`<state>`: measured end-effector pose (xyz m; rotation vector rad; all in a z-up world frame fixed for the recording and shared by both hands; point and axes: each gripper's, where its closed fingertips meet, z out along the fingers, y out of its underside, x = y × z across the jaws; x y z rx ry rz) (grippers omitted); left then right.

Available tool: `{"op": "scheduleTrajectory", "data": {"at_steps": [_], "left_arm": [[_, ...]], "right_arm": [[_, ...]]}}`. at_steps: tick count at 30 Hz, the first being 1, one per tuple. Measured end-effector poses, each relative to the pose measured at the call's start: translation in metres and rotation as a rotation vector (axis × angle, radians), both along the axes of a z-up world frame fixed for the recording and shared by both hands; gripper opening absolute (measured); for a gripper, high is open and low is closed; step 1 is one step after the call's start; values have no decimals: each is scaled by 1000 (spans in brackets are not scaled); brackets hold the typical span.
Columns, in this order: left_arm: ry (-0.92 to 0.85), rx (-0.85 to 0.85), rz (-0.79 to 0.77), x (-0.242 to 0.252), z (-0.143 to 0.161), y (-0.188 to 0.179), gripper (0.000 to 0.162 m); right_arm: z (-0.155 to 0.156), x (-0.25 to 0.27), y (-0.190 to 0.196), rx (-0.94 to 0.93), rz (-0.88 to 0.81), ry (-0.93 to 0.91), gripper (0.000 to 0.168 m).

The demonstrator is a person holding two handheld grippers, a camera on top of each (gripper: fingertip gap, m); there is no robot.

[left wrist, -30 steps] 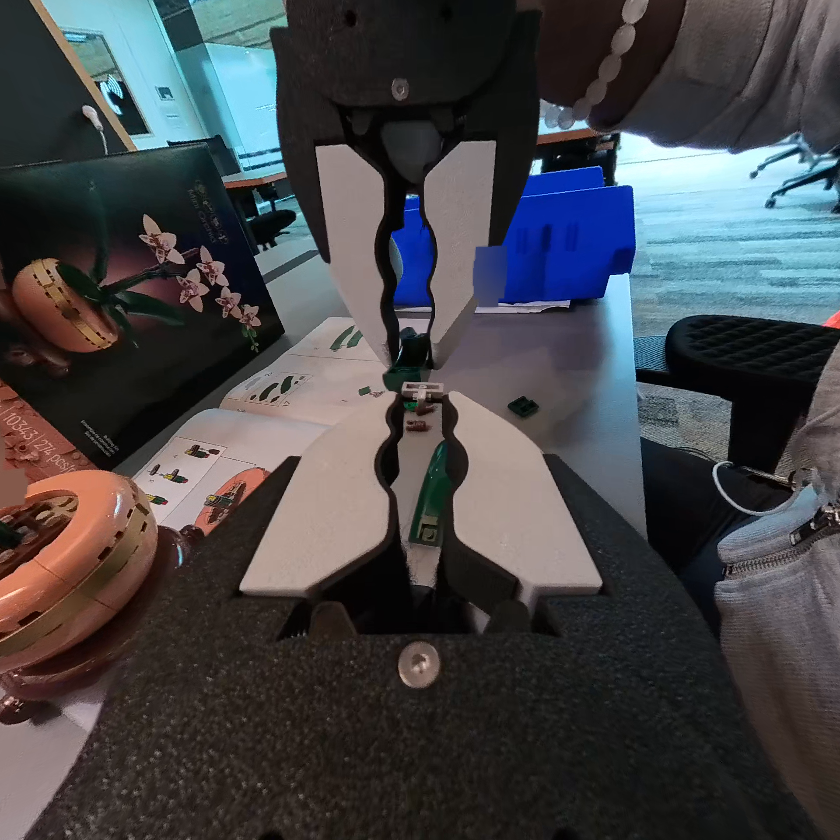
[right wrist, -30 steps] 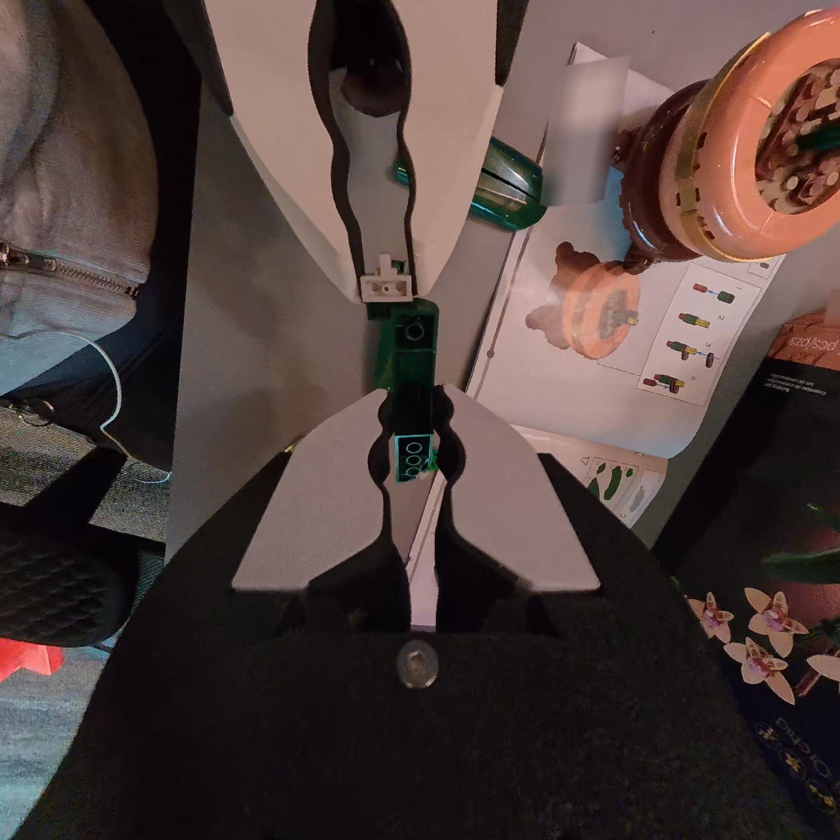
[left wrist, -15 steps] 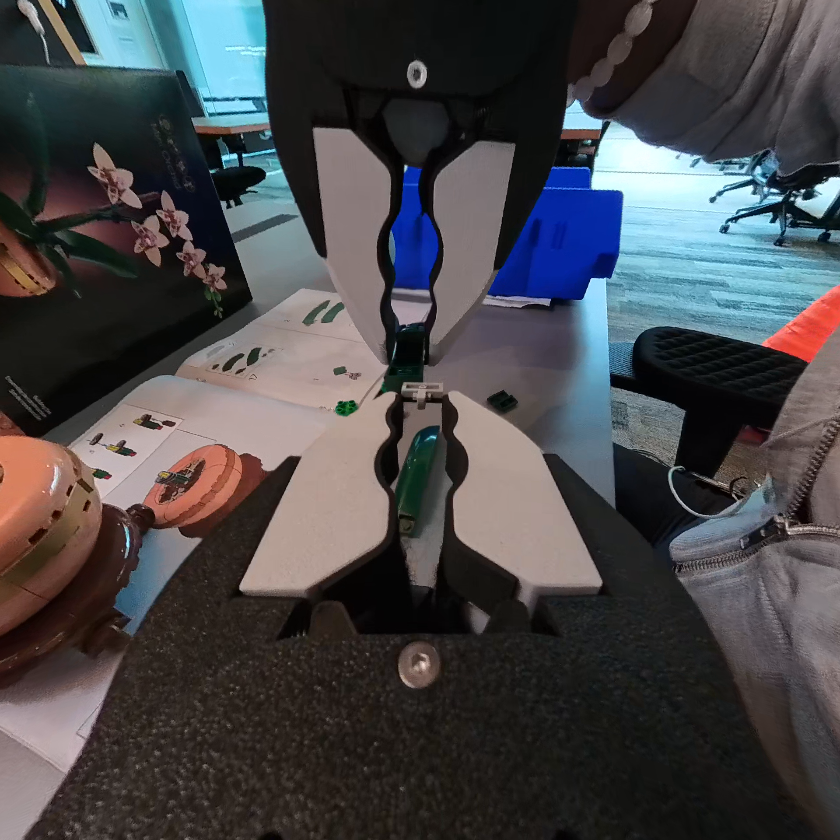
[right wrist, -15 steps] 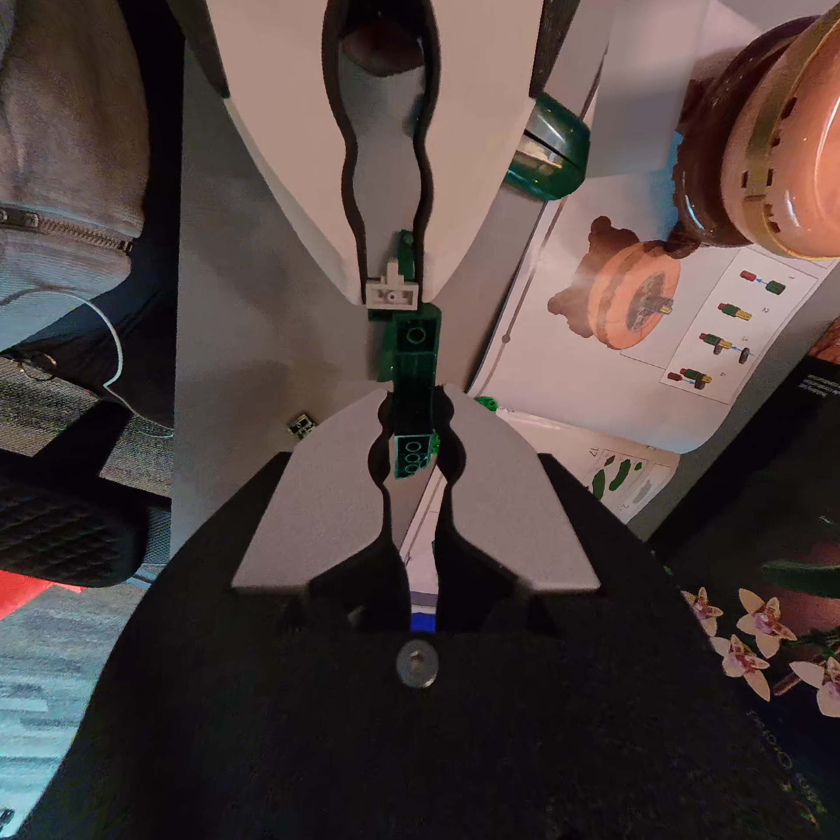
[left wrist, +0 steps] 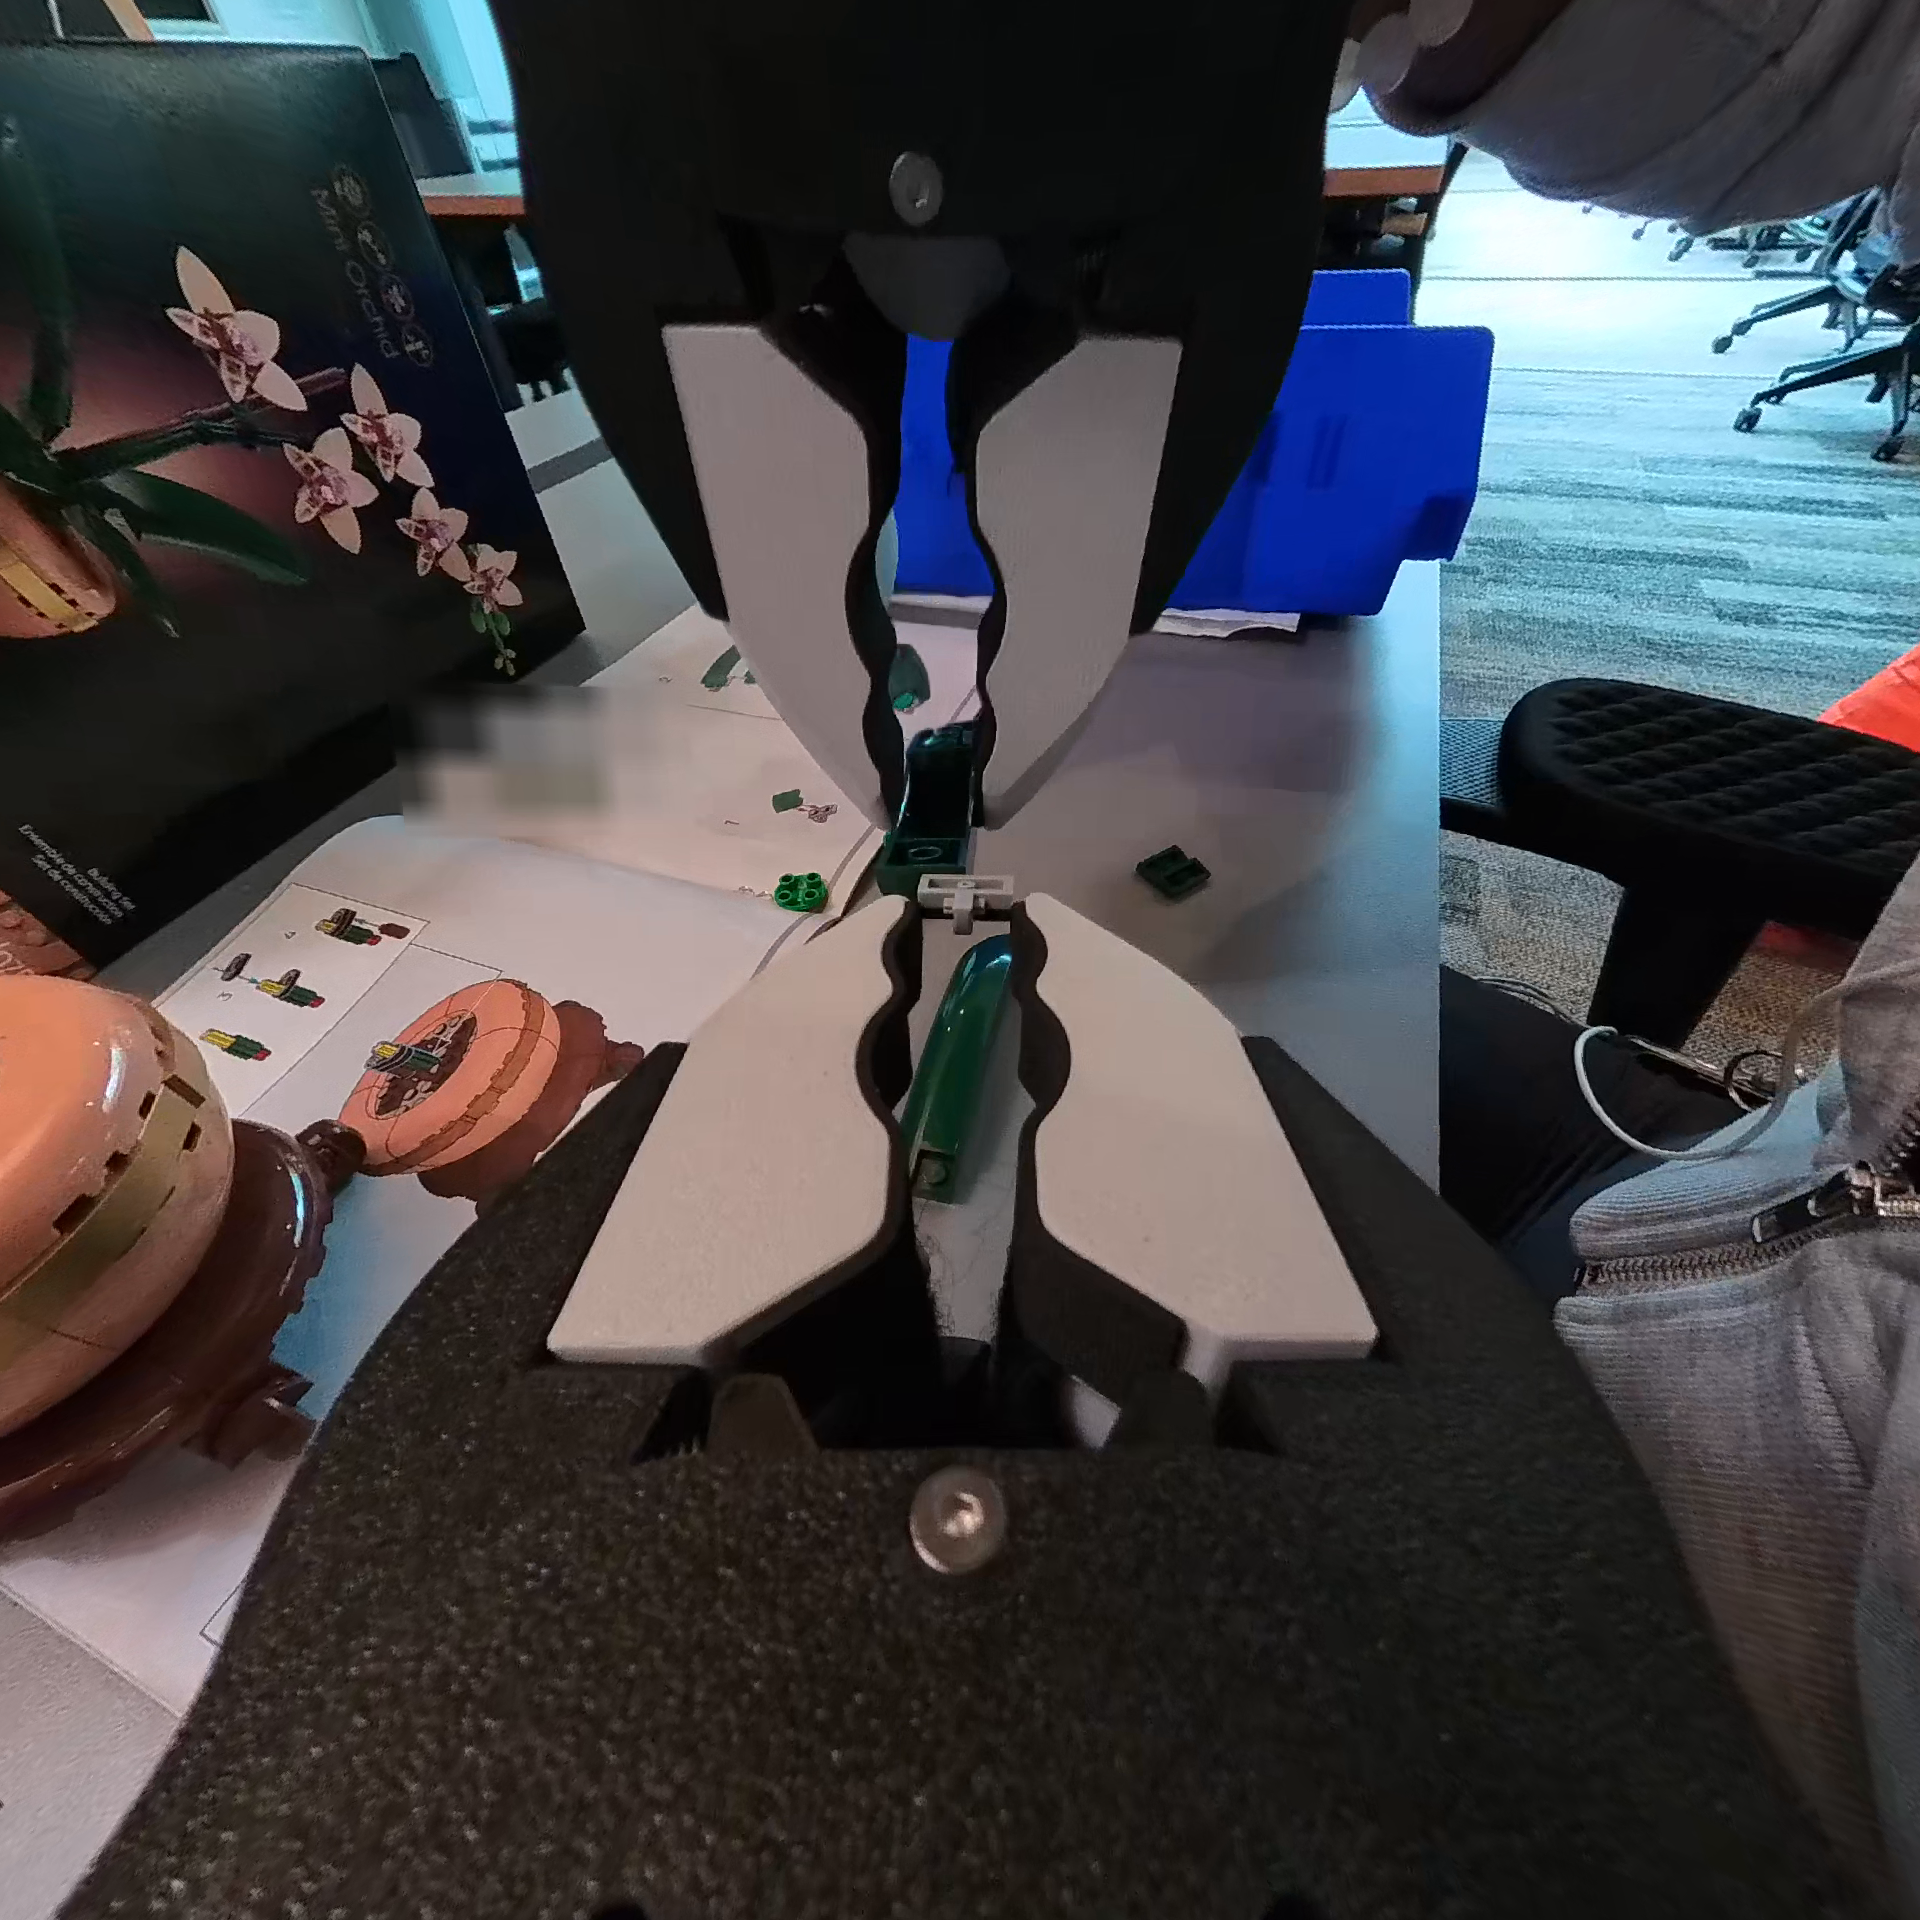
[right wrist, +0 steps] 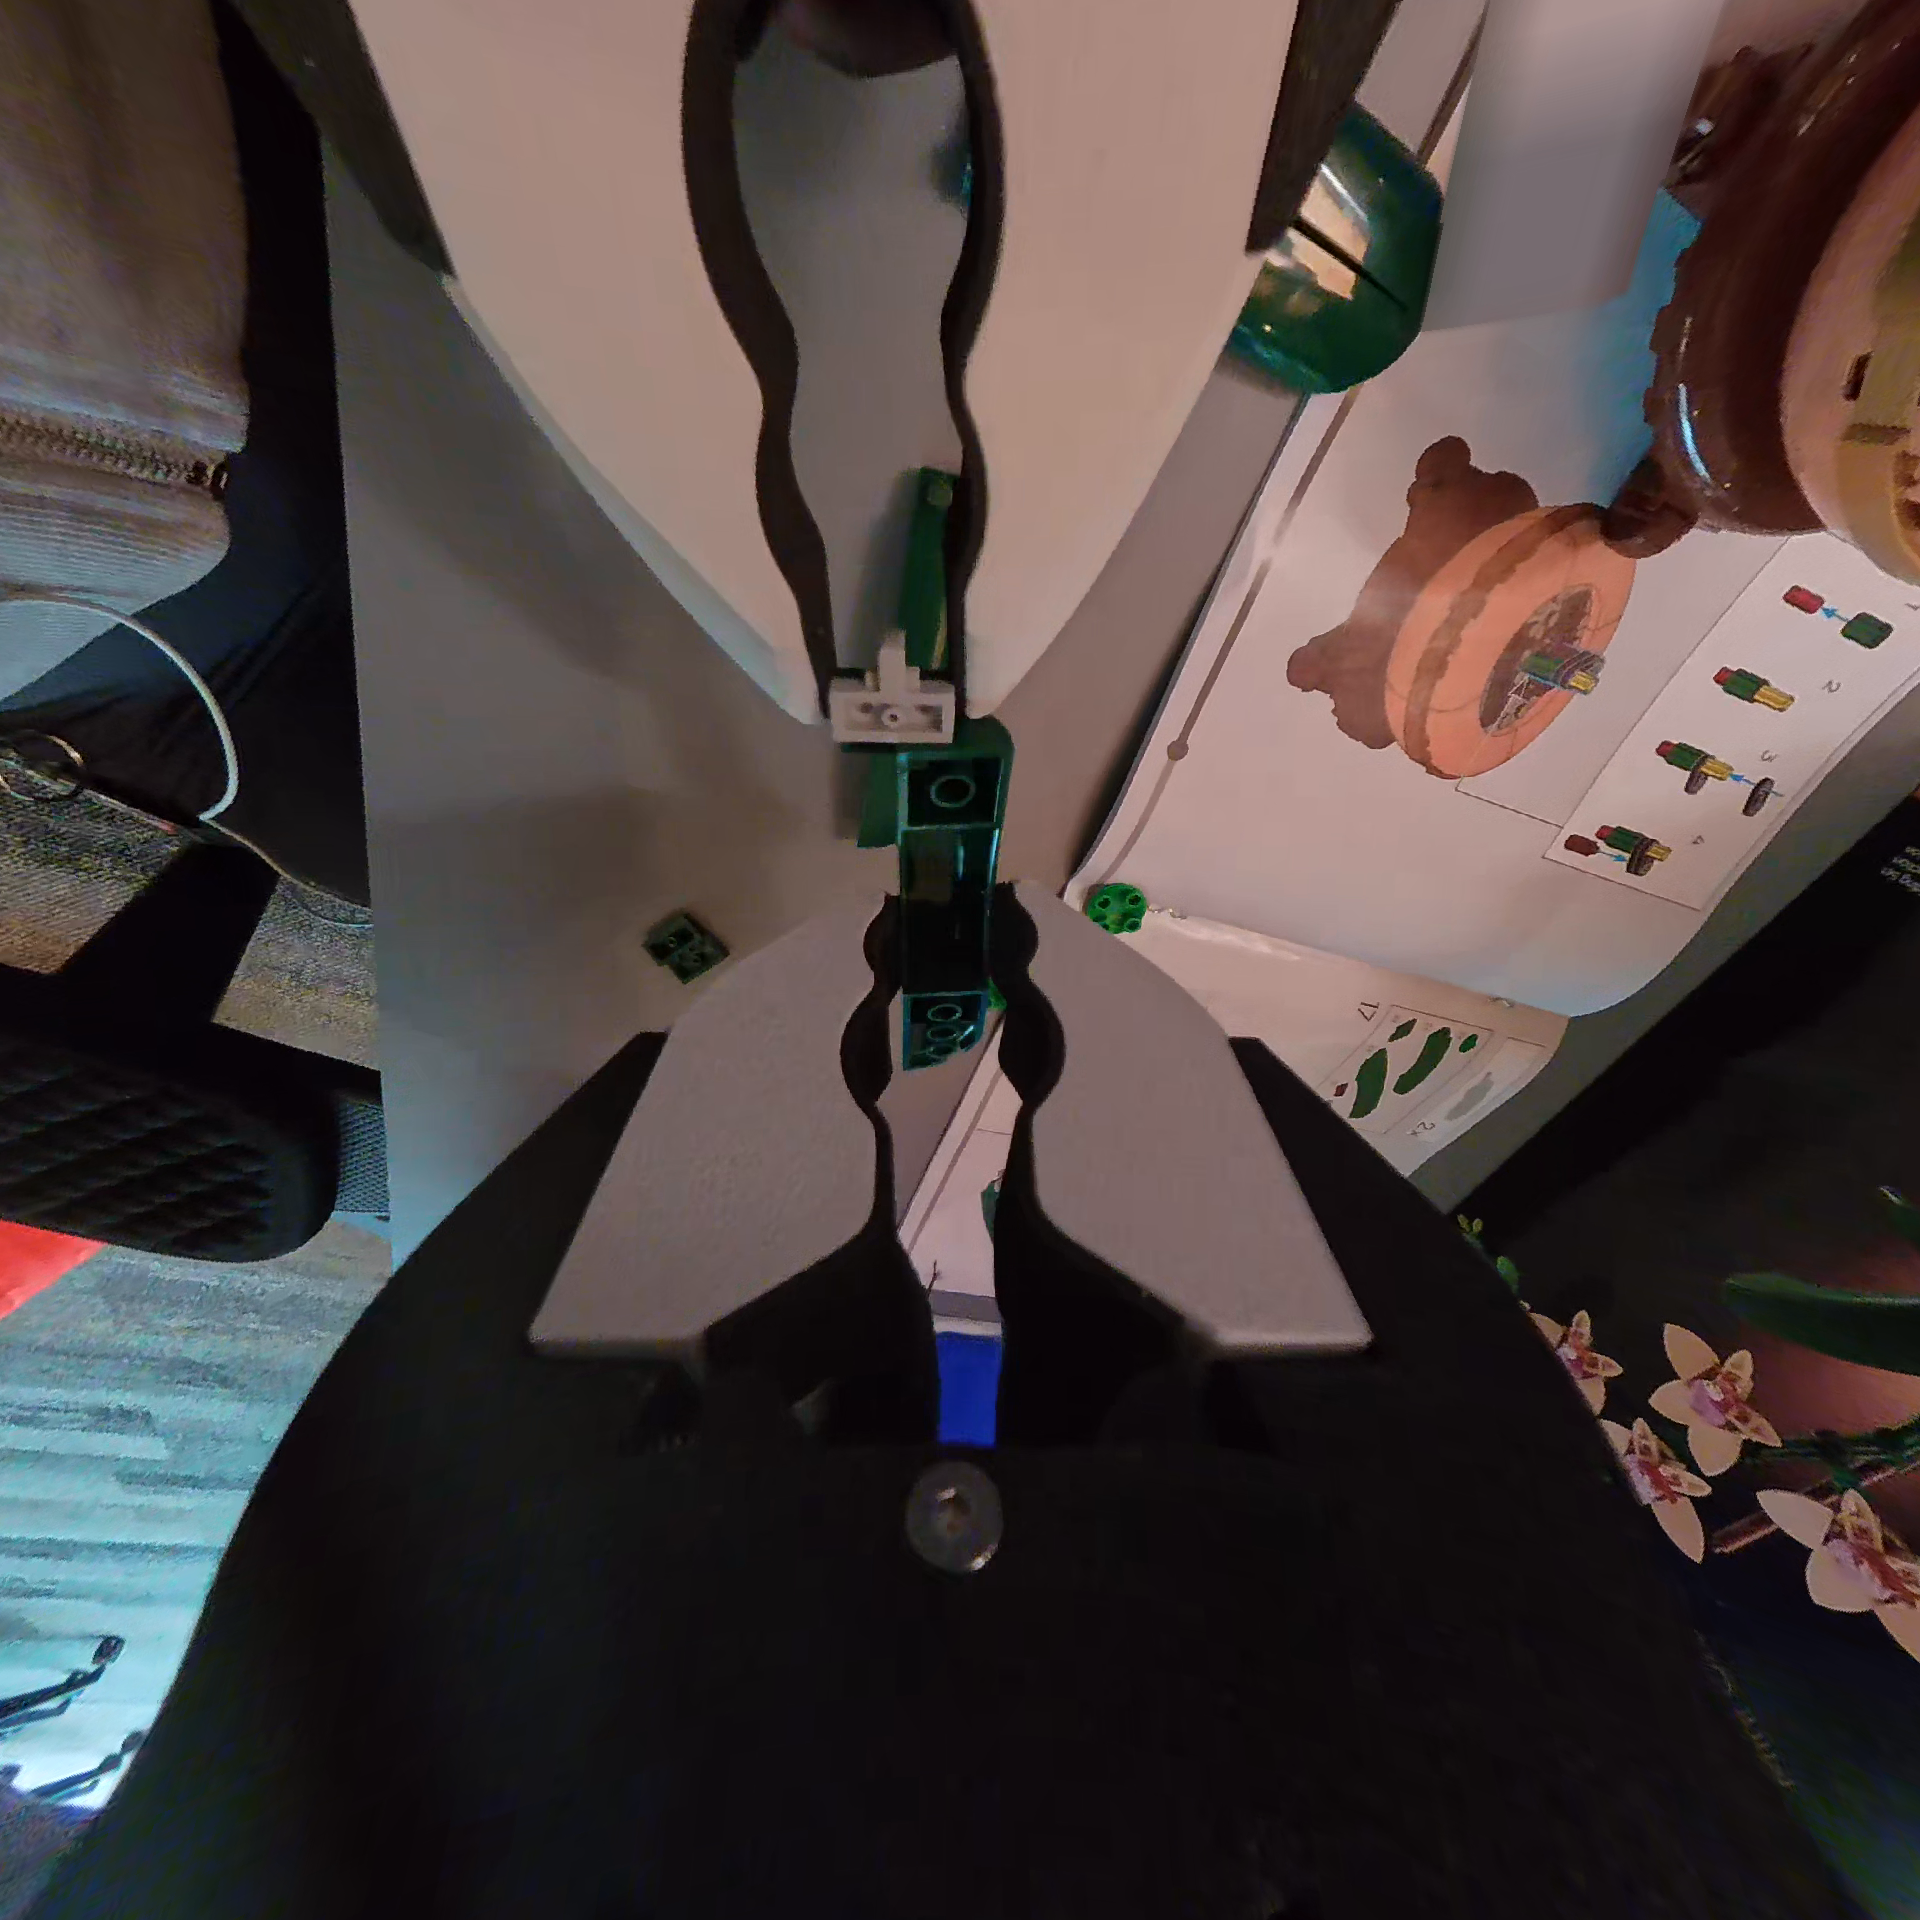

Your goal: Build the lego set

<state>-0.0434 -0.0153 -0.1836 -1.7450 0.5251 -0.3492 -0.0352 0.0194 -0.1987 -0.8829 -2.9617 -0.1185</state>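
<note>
My left gripper [left wrist: 964, 909] is shut on a small grey clip piece [left wrist: 965, 894] at its tips. A long dark green leaf [left wrist: 956, 1070] lies back between its fingers. My right gripper [right wrist: 945, 904] is shut on a dark green leaf piece [right wrist: 940, 935] that sticks out past its tips. The two grippers meet tip to tip above the grey table [left wrist: 1247, 748]. The grey clip [right wrist: 891, 712] touches the studded end of the green piece [right wrist: 951, 790]. In the left wrist view the right gripper [left wrist: 932, 821] comes down from above.
The pink pot on its brown base [left wrist: 83, 1174] stands at the left on the open instruction booklet [left wrist: 582, 956]. The set's box [left wrist: 208, 416] and a blue bin [left wrist: 1351, 468] stand behind. A small green plate [left wrist: 1172, 871] and a round green piece [left wrist: 800, 890] lie loose. A chair armrest [left wrist: 1714, 769] is at the right. It is some 9 centimeters from my right tips to the small green plate [left wrist: 1172, 871]. Look for it in the right wrist view [right wrist: 672, 950] too.
Both grippers stay shut on their pieces and have shifted together over the table. The loose green plate and round piece have come into view. The pot has slid toward the frame edge.
</note>
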Motion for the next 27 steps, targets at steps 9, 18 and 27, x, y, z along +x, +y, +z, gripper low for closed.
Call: {"op": "scheduleTrajectory", "data": {"at_steps": [9,18,27], "left_arm": [[-9,-27,1,-1,-3,0,15],[-46,-18,22,-5,1,2,15],[-60,-28,36,-2,0,4,15]], "right_arm": [[-2,-2,2,27,13,-3,16],[4,-5,3,30,14,19,16],[1,-3,5,85,39,-25,16]]}}
